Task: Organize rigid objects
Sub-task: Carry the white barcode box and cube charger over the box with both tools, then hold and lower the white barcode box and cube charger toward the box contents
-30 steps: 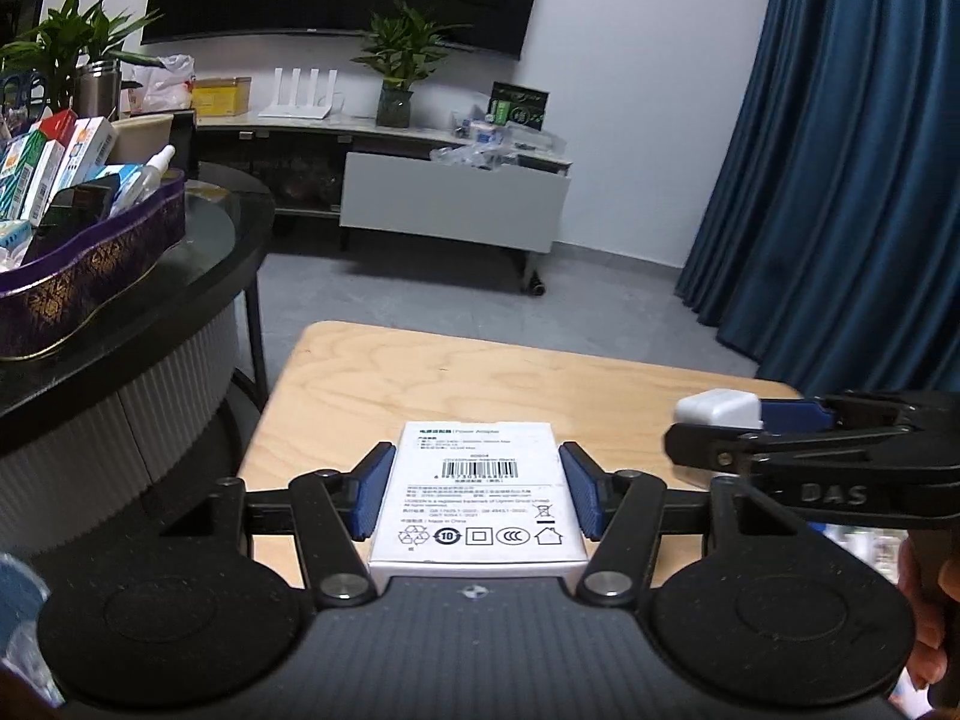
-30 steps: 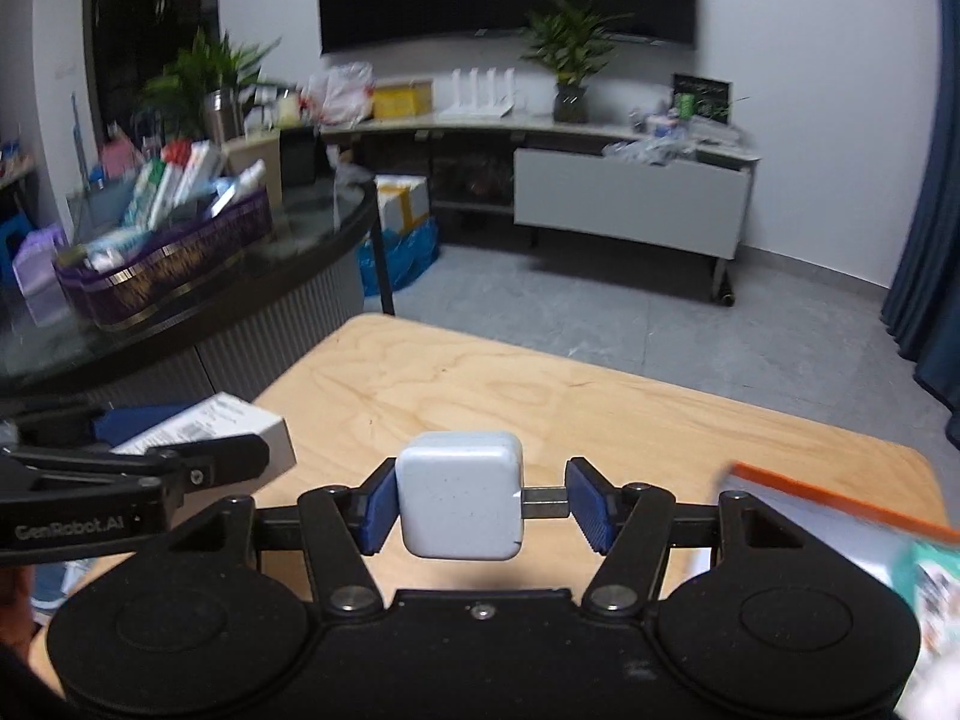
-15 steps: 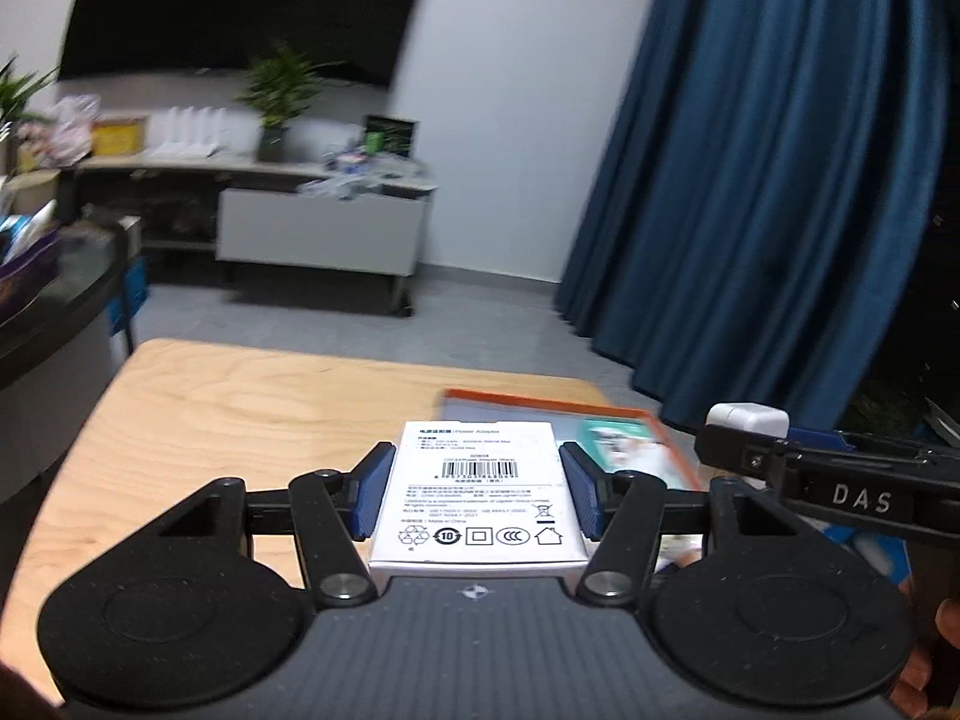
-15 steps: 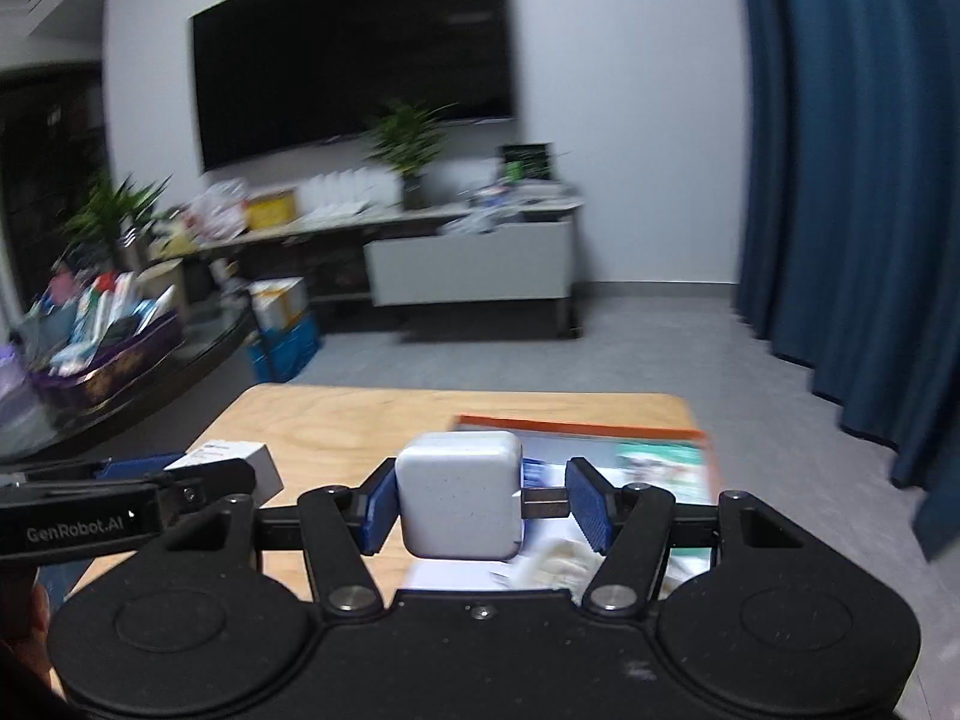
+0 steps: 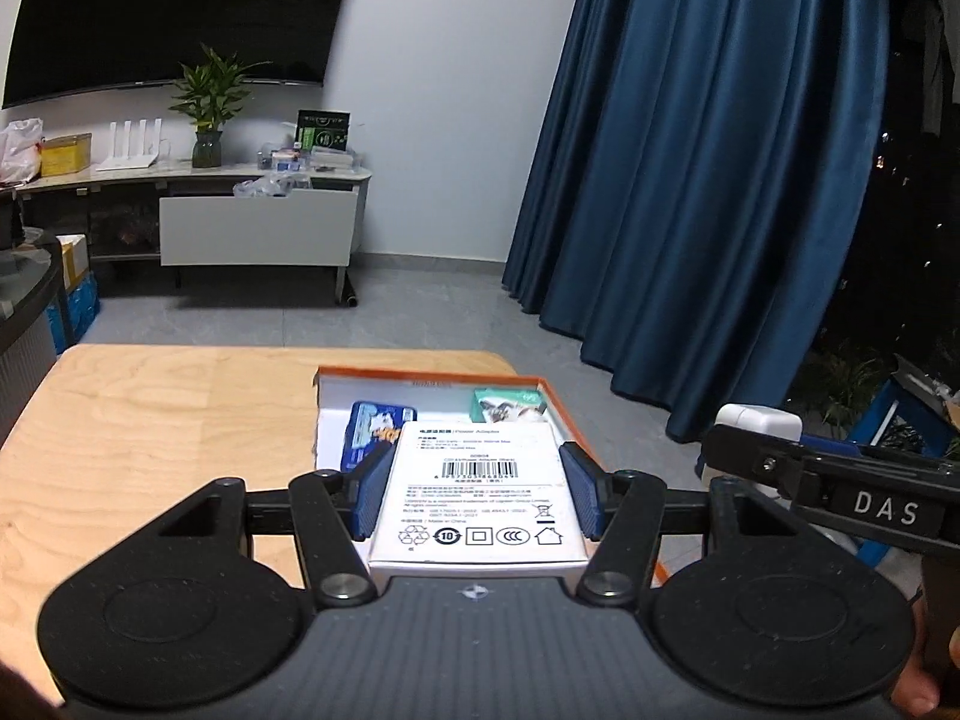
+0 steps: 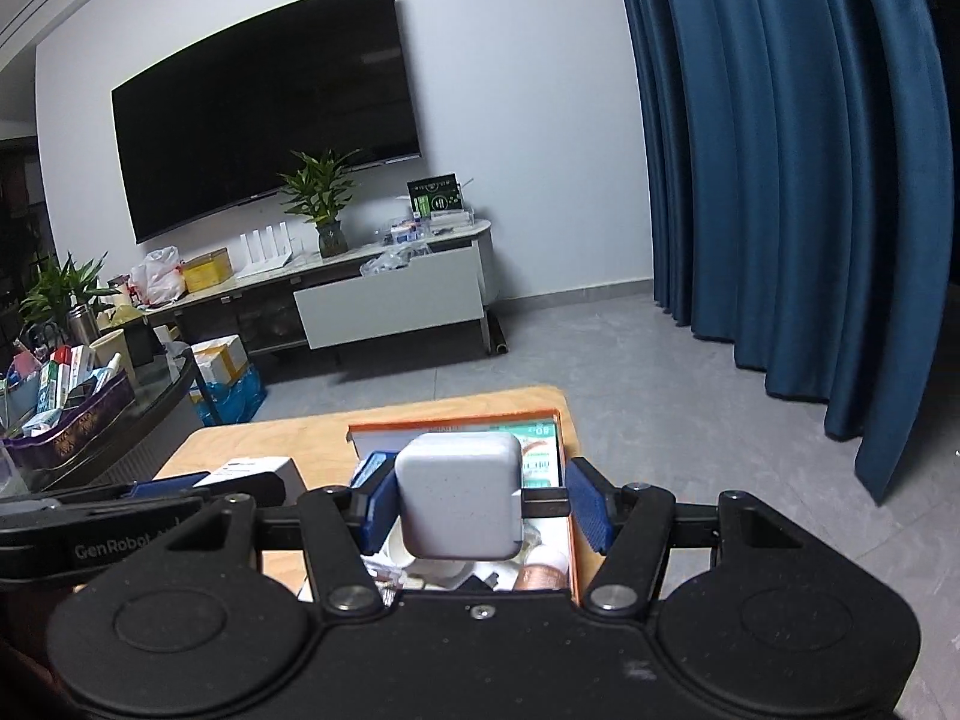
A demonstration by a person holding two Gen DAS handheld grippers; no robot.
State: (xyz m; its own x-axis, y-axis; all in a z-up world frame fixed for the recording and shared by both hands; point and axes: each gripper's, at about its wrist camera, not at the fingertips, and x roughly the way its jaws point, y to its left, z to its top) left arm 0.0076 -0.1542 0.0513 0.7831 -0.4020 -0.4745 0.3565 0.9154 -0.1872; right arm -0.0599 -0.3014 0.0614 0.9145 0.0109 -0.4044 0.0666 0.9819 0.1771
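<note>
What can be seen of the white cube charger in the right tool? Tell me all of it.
The white charger is a rounded, matte, faintly speckled plastic cube. The right tool holds it off-centre: its left face sits against the left blue pad, while a thin dark part from its right side reaches toward the right pad. It hangs above the orange-rimmed box on the wooden table. In the left wrist view its top corner shows behind the tool's arm.

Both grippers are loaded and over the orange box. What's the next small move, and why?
Probably lower the left gripper and release the white adapter box into the orange-rimmed box, since it hangs over the bare white floor beside the blue packet.
</note>
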